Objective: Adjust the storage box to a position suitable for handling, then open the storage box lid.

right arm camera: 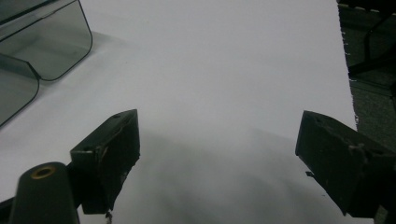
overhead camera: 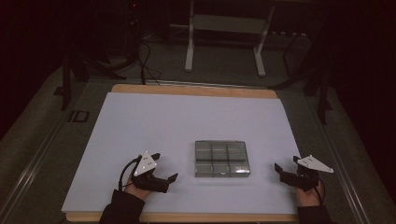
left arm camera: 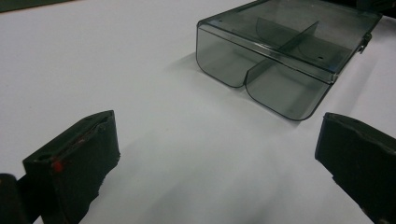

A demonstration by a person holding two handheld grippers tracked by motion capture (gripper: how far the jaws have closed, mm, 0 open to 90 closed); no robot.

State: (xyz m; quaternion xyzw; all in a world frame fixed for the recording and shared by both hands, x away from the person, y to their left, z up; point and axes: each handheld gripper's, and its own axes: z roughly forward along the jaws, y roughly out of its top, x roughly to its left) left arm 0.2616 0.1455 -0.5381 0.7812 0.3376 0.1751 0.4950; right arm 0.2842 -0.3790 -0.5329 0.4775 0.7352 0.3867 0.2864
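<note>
1. The left gripper (overhead camera: 164, 167) rests low over the table, its two black fingers (left arm camera: 77, 161) spread wide apart with nothing between them.
2. The right gripper (overhead camera: 286, 166) sits the same way at the other side, its fingers (right arm camera: 109, 156) also wide apart and holding nothing.
3. Between the two grippers, apart from both, lies a smoky clear plastic compartment box (overhead camera: 222, 159), flat on the table.
4. In the left gripper view the box (left arm camera: 285, 60) lies ahead of the fingers and toward the right one, near but not touching; its rounded corners and inner dividers are visible.
5. In the right gripper view a corner of the box (right arm camera: 42, 44) lies ahead of the left finger, well off to that side.
6. Beneath the fingers and the box spreads a white sheet (overhead camera: 154, 116) covering the table (overhead camera: 196, 90), whose wooden edge shows at the far side.
7. A dark-sleeved hand (overhead camera: 135, 190) holds the left gripper.
</note>
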